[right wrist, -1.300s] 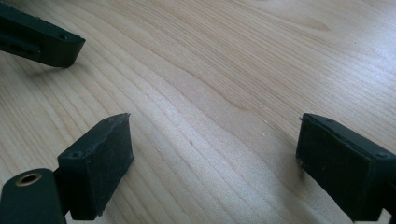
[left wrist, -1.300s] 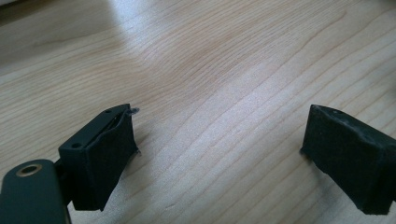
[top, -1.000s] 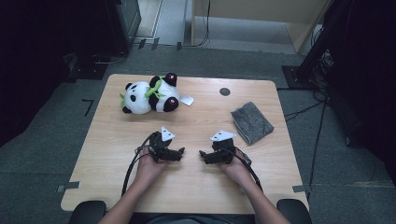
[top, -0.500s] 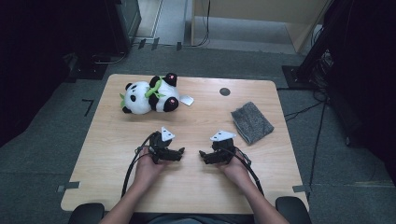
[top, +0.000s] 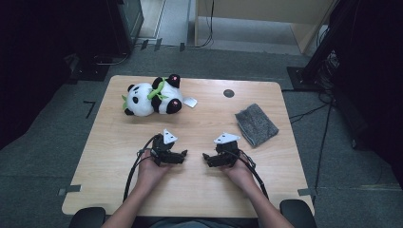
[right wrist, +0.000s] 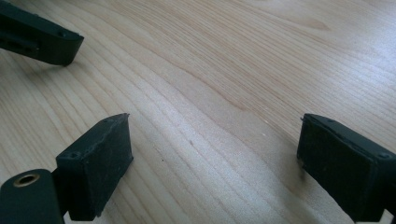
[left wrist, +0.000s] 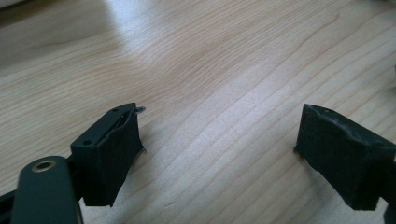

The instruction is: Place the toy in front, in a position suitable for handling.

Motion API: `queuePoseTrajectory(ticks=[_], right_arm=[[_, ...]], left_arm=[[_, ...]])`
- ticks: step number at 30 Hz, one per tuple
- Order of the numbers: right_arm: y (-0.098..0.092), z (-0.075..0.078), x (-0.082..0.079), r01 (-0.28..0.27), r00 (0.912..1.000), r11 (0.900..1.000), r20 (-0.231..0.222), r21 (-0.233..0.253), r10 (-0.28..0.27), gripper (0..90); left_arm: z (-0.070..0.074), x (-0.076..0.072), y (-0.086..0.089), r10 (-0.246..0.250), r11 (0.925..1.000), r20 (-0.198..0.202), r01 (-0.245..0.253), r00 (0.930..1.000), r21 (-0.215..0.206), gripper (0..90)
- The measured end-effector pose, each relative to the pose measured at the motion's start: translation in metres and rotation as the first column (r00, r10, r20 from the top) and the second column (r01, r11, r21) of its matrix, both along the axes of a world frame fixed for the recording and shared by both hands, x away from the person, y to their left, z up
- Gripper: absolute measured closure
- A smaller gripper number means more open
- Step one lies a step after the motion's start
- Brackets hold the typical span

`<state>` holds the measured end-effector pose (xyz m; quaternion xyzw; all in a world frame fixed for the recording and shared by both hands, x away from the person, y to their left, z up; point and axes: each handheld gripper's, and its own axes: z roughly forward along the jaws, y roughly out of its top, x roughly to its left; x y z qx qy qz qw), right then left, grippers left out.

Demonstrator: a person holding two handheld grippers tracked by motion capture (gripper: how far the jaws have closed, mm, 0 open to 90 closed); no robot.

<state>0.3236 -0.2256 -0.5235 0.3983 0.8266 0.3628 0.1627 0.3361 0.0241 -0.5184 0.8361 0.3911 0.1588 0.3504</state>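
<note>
High view: the left gripper (top: 183, 154) and right gripper (top: 207, 157) rest low near the middle of the table (top: 109, 161), toward its near edge, tips facing each other, close but apart. Neither carries anything. The nearest objects are a plush panda (top: 151, 95), lying on its side near the far left corner, and a grey cloth (top: 256, 124), crumpled flat by the right edge. Both are well apart from the grippers.

Left gripper view: the left gripper's (left wrist: 219, 140) jaws stand wide apart over bare wood grain, nothing between them.

Right gripper view: the right gripper (right wrist: 215, 154) is likewise spread and empty; the tip of the left gripper (right wrist: 44, 37) shows at upper left.

Assessment: the panda appears light, soft and compressible, not fragile, with a pile that should resist slipping. A bite on a limb or ear should hold better than on the round body. The cloth is limp; pinch a raised fold.
</note>
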Motion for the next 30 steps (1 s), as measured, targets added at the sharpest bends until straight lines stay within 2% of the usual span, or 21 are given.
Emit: queuePoseTrajectory(ticks=[2, 3, 4, 5, 8, 9, 10, 11, 14, 20, 23, 30], right_arm=[[0.000, 0.000, 0.000, 0.000, 1.0000, 1.000, 0.000, 0.000, 0.000, 10.2], [0.000, 0.000, 0.000, 0.000, 1.0000, 1.000, 0.000, 0.000, 0.000, 10.2], [0.000, 0.000, 0.000, 0.000, 1.0000, 1.000, 0.000, 0.000, 0.000, 10.2], [0.000, 0.000, 0.000, 0.000, 1.0000, 1.000, 0.000, 0.000, 0.000, 10.2], [0.000, 0.000, 0.000, 0.000, 1.0000, 1.000, 0.000, 0.000, 0.000, 10.2], [0.000, 0.000, 0.000, 0.000, 1.0000, 1.000, 0.001, 0.001, 0.000, 10.2], [0.000, 0.000, 0.000, 0.000, 1.0000, 1.000, 0.001, 0.001, 0.000, 10.2], [0.000, 0.000, 0.000, 0.000, 1.0000, 1.000, 0.001, 0.001, 0.000, 10.2], [0.000, 0.000, 0.000, 0.000, 1.0000, 1.000, 0.001, 0.001, 0.000, 10.1], [0.000, 0.000, 0.000, 0.000, 1.0000, 1.000, 0.000, 0.001, 0.000, 10.2], [0.000, 0.000, 0.000, 0.000, 1.0000, 1.000, 0.000, 0.001, 0.000, 10.2], [0.000, 0.000, 0.000, -0.002, 1.0000, 1.000, -0.001, 0.001, 0.002, 10.2]], left_arm=[[0.001, 0.001, 0.001, 0.007, 1.0000, -0.006, -0.007, 1.0000, -0.003, 15.4], [0.003, 0.002, 0.005, 0.009, 0.9995, -0.024, -0.009, 0.9997, -0.029, 15.5], [0.003, 0.002, 0.005, 0.009, 0.9995, -0.024, -0.009, 0.9997, -0.029, 15.5], [0.007, 0.004, 0.009, 0.004, 0.9983, -0.034, -0.006, 0.9994, -0.058, 15.6], [0.013, 0.004, 0.013, 0.005, 0.9974, -0.020, -0.007, 0.9998, -0.071, 21.4], [0.018, 0.004, 0.019, 0.006, 0.9957, -0.006, -0.006, 1.0000, -0.092, 22.7], [0.018, 0.004, 0.019, 0.006, 0.9957, -0.006, -0.006, 1.0000, -0.092, 22.7], [0.022, 0.005, 0.023, 0.004, 0.9940, -0.012, -0.005, 0.9999, -0.110, 22.8], [0.026, 0.006, 0.025, -0.008, 0.9959, -0.006, 0.007, 1.0000, -0.090, 24.1], [0.033, 0.008, 0.028, -0.022, 0.9967, -0.009, 0.021, 0.9997, -0.079, 24.1], [0.043, 0.013, 0.034, -0.006, 0.9934, -0.023, 0.004, 0.9997, -0.115, 24.2], [0.061, 0.023, 0.044, 0.011, 0.9904, -0.014, -0.012, 0.9998, -0.138, 25.1]])
